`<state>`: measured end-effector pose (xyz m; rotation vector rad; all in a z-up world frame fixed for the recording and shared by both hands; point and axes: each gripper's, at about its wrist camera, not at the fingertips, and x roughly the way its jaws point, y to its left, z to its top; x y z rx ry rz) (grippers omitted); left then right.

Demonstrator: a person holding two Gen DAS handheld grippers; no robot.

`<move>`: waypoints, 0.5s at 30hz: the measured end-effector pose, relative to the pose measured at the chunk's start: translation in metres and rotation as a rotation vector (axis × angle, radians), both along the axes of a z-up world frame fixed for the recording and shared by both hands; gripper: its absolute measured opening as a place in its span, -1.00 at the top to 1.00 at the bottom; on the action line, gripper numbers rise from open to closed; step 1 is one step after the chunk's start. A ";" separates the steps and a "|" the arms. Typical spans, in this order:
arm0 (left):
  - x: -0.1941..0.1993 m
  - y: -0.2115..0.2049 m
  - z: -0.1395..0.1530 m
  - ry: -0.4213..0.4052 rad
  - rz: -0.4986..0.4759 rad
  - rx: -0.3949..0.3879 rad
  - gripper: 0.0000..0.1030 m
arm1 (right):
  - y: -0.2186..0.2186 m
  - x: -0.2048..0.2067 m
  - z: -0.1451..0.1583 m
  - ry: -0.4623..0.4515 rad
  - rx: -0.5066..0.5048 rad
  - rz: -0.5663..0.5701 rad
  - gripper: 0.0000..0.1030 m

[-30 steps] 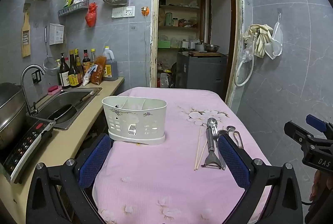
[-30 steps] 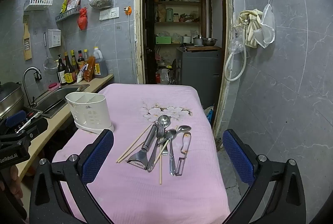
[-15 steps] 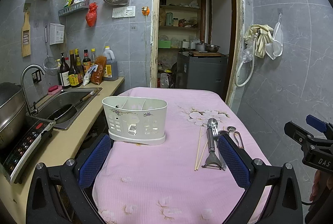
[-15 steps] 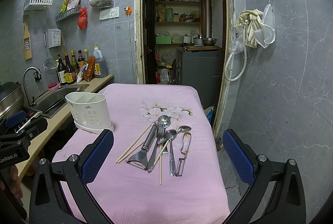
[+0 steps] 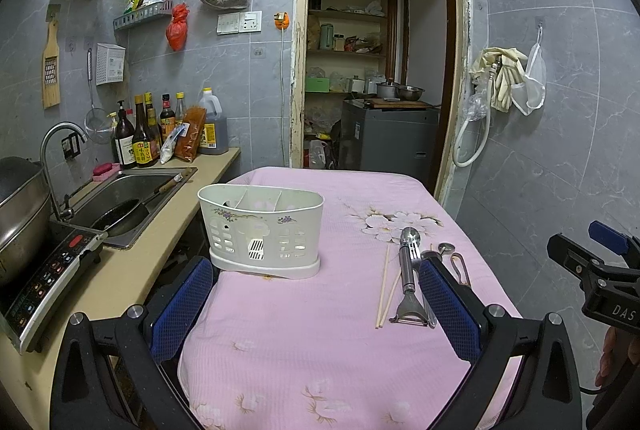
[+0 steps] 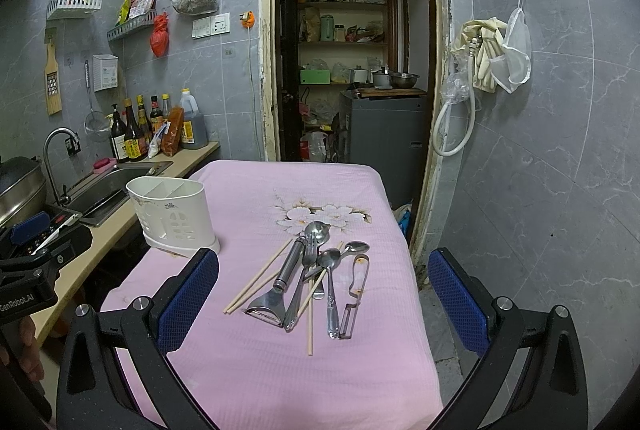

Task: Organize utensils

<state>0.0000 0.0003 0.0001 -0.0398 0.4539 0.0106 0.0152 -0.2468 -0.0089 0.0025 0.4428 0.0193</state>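
Utensils [image 6: 316, 278] lie in a loose pile on the right side of the pink bench [image 6: 260, 358], well apart from the white holder [image 6: 172, 218] on the left. Both the left hand-held gripper [image 5: 316, 306] and the right hand-held gripper [image 6: 324, 306] hang wide open and empty. Metal spoons [image 6: 332, 282] and the peeler [image 6: 276, 286] look hard, smooth and slippery, so grab a handle near its middle. Chopsticks [image 6: 258, 276] look thin and light and may roll.

Shiny metal utensils [image 6: 316, 270], matt cloth [image 6: 280, 370]
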 end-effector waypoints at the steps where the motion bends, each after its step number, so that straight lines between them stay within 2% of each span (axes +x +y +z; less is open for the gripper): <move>1: 0.000 0.000 0.000 0.000 0.000 0.000 -1.00 | 0.000 0.000 0.000 0.000 0.000 -0.001 -0.98; 15: 0.000 0.000 0.000 -0.001 0.000 -0.001 -1.00 | 0.001 -0.001 0.001 -0.001 -0.001 0.000 -0.98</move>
